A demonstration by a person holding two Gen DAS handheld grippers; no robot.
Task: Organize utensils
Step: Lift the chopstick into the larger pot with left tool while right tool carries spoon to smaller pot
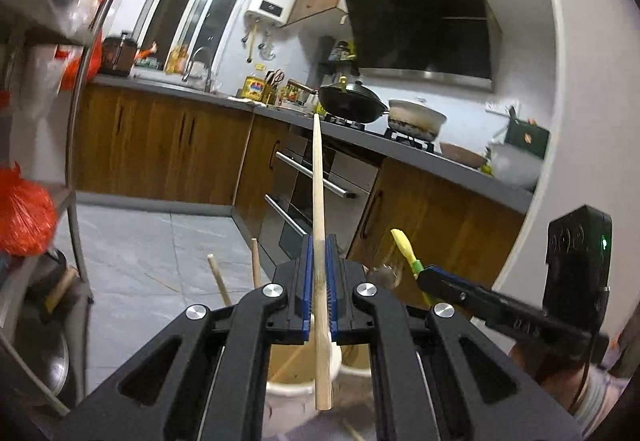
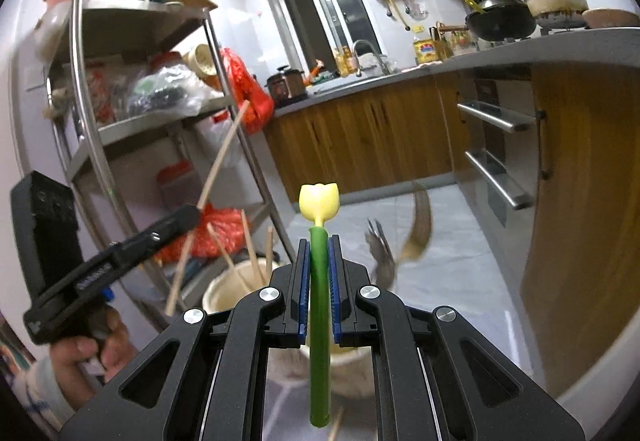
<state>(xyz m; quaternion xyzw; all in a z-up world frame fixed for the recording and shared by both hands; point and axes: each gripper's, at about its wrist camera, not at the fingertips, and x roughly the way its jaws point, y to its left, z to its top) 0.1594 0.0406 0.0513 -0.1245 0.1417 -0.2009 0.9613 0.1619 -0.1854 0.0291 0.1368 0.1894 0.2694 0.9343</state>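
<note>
The left gripper (image 1: 319, 261) is clamped on one wooden chopstick (image 1: 319, 201), its blue pads pressed against both sides of the shaft, which runs up past the fingertips and down over a white holder cup (image 1: 296, 393). The left wrist view alone shows the chopstick's lower end hanging over the rim of that cup, with a second white cup (image 1: 356, 365) just beside it.

Only the right wrist view shows what the right gripper (image 2: 319, 265) holds: a green-handled utensil with a yellow tulip-shaped top (image 2: 319, 201), squeezed upright between its blue pads. The left view catches just the yellow tip (image 1: 405, 247) poking out beyond the right gripper (image 1: 430, 277).

From the right wrist view, the left gripper (image 2: 191, 215) appears side-on with the chopstick (image 2: 216, 169) angled through it. The cream cup (image 2: 224, 291) holds what look like four loose chopsticks (image 2: 251, 249), though overlap makes that count uncertain. Two blurred utensils, apparently a fork (image 2: 380, 245) and a spoon (image 2: 420, 225), stand near the other cup (image 2: 352, 373).
</note>
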